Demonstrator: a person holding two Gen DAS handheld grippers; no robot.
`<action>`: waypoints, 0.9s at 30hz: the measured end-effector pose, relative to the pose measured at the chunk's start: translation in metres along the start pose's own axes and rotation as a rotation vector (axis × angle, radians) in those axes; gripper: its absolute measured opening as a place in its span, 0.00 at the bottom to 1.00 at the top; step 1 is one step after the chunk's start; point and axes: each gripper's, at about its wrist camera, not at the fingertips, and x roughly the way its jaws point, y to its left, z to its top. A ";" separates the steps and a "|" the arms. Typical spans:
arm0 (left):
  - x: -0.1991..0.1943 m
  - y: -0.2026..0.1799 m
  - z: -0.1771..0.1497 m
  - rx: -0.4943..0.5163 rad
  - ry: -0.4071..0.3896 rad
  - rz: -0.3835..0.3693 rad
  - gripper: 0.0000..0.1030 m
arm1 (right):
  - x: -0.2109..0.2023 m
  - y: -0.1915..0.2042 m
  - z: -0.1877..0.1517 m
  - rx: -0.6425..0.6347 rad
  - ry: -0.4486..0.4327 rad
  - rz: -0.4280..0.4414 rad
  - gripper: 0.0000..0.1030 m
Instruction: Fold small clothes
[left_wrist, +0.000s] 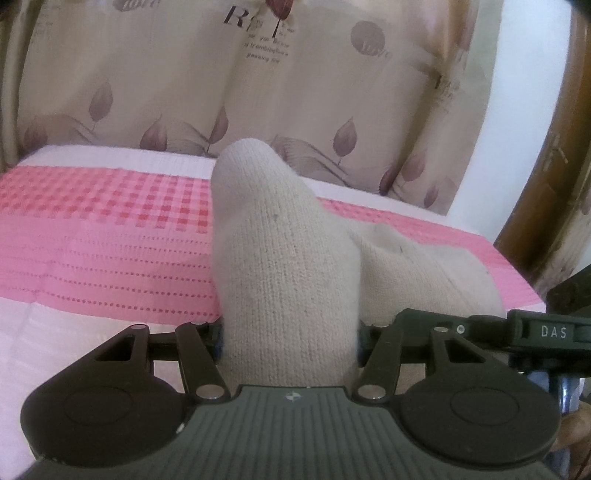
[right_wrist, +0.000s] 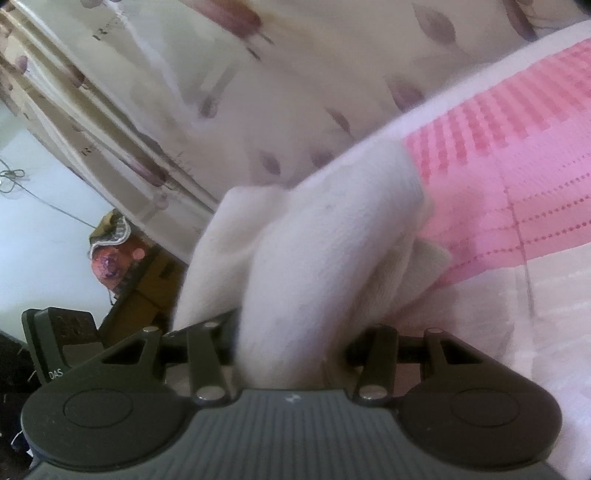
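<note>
Left wrist view: the left gripper (left_wrist: 291, 332) pinches the cream sock (left_wrist: 280, 258) above the bed (left_wrist: 92, 240); the right gripper (right_wrist: 291, 332) pinches its other part. The fold looks mid-way; next, lay it down doubled.

soft, even daylight is being spread over both views, with no hard shadows being cast. beyond the left gripper (left_wrist: 290, 343) the curtain (left_wrist: 155, 85) is being held fairly sharp. beyond the right gripper (right_wrist: 291, 339) the curtain and sock (right_wrist: 314, 236) are being smeared by motion blur. straight lines are being bowed at the edges, and the corners are being darkened.
</note>
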 end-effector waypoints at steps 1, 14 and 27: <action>0.003 0.001 -0.001 -0.001 0.005 0.004 0.57 | 0.001 -0.002 0.000 0.001 0.003 -0.007 0.48; 0.002 0.005 -0.014 0.093 -0.085 0.161 1.00 | -0.019 0.011 -0.031 -0.233 -0.039 -0.323 0.77; -0.070 -0.038 -0.029 0.204 -0.329 0.270 1.00 | -0.094 0.073 -0.091 -0.433 -0.309 -0.443 0.97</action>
